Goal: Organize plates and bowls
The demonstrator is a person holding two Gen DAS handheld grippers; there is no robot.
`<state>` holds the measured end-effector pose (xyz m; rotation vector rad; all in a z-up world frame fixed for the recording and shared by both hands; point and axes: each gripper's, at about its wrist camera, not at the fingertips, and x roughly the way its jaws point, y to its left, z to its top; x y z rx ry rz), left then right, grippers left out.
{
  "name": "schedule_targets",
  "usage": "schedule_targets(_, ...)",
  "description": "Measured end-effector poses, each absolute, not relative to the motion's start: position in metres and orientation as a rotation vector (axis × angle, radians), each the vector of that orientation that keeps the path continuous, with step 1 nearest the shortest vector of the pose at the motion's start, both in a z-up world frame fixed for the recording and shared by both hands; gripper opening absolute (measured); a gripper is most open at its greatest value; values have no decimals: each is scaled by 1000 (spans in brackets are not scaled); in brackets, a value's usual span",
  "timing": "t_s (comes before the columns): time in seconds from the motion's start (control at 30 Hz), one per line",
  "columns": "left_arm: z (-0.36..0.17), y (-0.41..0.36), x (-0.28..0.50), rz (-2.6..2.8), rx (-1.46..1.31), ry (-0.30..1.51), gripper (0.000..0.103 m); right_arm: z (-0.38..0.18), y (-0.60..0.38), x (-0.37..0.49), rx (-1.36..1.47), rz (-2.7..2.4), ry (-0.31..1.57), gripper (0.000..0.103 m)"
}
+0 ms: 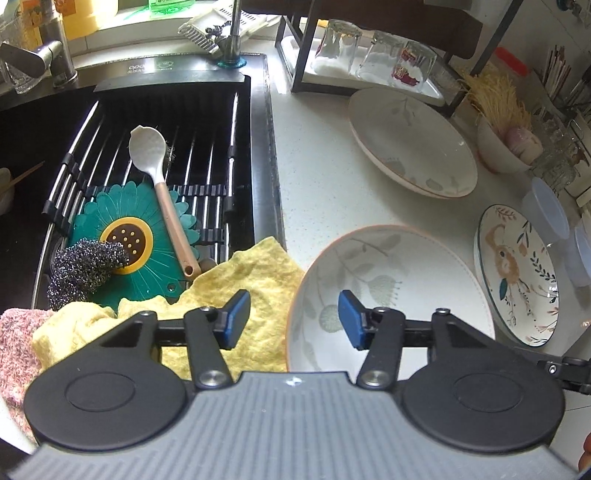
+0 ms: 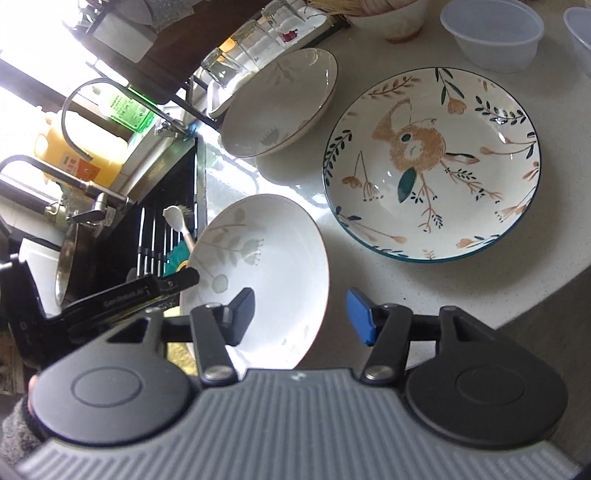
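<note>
A white leaf-pattern bowl [image 1: 391, 291] sits on the counter near the front; it also shows in the right wrist view [image 2: 266, 266]. My left gripper [image 1: 294, 319] is open, straddling its left rim. My right gripper [image 2: 301, 315] is open, straddling its right rim. A second leaf-pattern bowl [image 1: 412, 142] lies further back, also in the right wrist view [image 2: 280, 103]. A rabbit-painted plate [image 1: 517, 273] lies at the right and shows in the right wrist view [image 2: 432, 164].
The sink [image 1: 147, 155] with a drying rack, a white spoon [image 1: 162, 184], a green flower mat and steel wool lies left. A yellow cloth [image 1: 255, 295] drapes over its edge. Upturned glasses [image 1: 373, 55] stand on a rack behind. Plastic containers [image 2: 491, 33] and a small bowl [image 1: 502, 147] stand at the right.
</note>
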<state>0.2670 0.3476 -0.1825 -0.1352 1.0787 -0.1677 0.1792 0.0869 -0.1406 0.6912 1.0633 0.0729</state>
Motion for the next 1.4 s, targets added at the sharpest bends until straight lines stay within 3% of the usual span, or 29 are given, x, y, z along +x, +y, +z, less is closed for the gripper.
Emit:
schedule_targets(0.17,-197,354,280,-195,-138,1105,44,-148,99,191,661,19,1069,47)
schedule_targets(0.43,-198,351,282,-273,-127,1101,30,-163,96,203,666,-38,1110,24)
schedule_targets(0.6,-199,350,284,-317,-140,1111,20,-165,100,203,646,-45,1102,23)
schedule_targets(1.03,-194,353,281,-357,-152,1119,20,-149,102,213,537,14,1077,23)
schedule_targets(1.4,-153,346,275,-291,-238,1056,20,-120,88,224,480,98,1055,23)
